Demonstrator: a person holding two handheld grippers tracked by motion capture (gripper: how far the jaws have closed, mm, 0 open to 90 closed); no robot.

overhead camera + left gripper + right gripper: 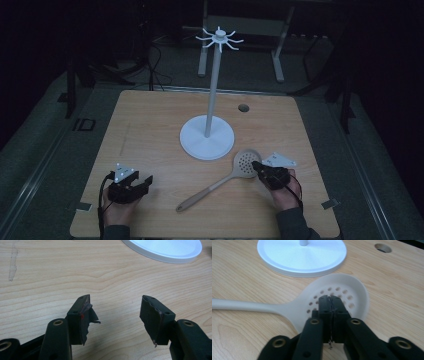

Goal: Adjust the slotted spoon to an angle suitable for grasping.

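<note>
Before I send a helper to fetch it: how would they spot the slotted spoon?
On the wooden table, find the white hook stand. Just right of its round base lies the slotted spoon, by the right gripper. It's the one long-handled beige utensil with a perforated bowl.

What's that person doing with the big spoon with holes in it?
A person sits at a wooden table with a black gripper in each hand. The right gripper has its jaws pressed together over the bowl of a slotted spoon lying flat on the table; whether it pinches the rim is hard to tell. The left gripper rests open, holding nothing. A white stand with hooks waits behind the spoon.
</note>
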